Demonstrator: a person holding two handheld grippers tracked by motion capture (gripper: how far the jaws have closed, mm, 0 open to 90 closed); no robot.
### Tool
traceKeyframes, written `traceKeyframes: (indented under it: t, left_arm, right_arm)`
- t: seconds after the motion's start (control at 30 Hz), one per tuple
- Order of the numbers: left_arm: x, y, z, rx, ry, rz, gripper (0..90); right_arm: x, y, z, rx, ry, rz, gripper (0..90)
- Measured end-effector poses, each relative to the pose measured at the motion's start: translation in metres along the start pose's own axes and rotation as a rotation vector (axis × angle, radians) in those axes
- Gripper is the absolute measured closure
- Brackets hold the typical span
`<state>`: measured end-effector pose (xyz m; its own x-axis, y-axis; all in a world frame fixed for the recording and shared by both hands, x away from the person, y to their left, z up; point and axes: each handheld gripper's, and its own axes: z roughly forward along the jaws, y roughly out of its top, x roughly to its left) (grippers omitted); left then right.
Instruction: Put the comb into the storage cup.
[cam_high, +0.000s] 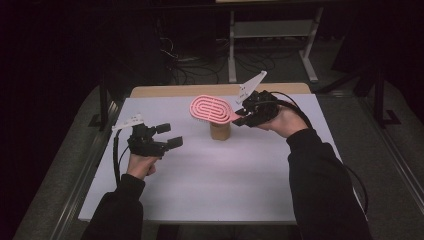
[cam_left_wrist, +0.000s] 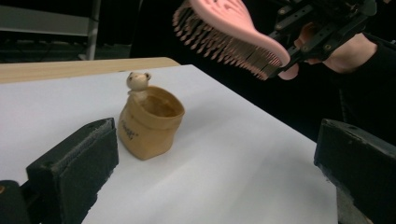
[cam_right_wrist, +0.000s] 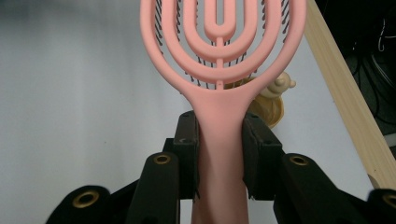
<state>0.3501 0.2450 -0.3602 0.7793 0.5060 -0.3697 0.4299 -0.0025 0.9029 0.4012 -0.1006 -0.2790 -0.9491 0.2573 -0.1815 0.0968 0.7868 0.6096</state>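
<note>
The white tabletop takes up most of the high view, with a strip of pale wood along its far edge.

Toward the far right, the right gripper is clamped on the handle of a pink hairbrush. In the right gripper view its two black jaws press on either side of the narrow handle just below the brush head, with no gap showing between the pads and the plastic. The brush is held clear of the tabletop, its oval head of concentric pink loops reaching leftward from the gripper and hanging over the pot. In the left gripper view the brush shows from the side, bristles pointing down and slightly toward the near side, with the right gripper gripping its end at the upper right.

At the near left, the left gripper is held above the tabletop with its jaws spread wide apart and nothing between them; in its own view the two black pads stand at the left and right edges with bare white surface between.

A small tan pot, shaped like a sack with a rolled rim, stands upright near the middle of the far half of the tabletop, directly below the brush head and apart from it. Its inside looks empty as far as can be seen. A tiny bear figure sits on its rim at the far side.
</note>
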Motion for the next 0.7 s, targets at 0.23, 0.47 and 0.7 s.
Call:
traceKeyframes:
  t: [0.23,0.47,0.7]
  left_arm:
    - [-0.006,0.011,0.01,0.005,-0.015,0.014,0.0]
    - [-0.01,0.022,0.022,0.0,-0.031,0.003,0.0]
    - [-0.014,0.031,0.034,0.008,-0.029,-0.004,0.0]
  right_arm:
    - [0.002,0.007,0.0,-0.02,0.002,-0.013,68.8]
    - [0.005,0.014,0.001,-0.044,0.005,-0.028,68.8]
    - [0.007,0.015,0.009,-0.034,0.015,-0.03,68.8]
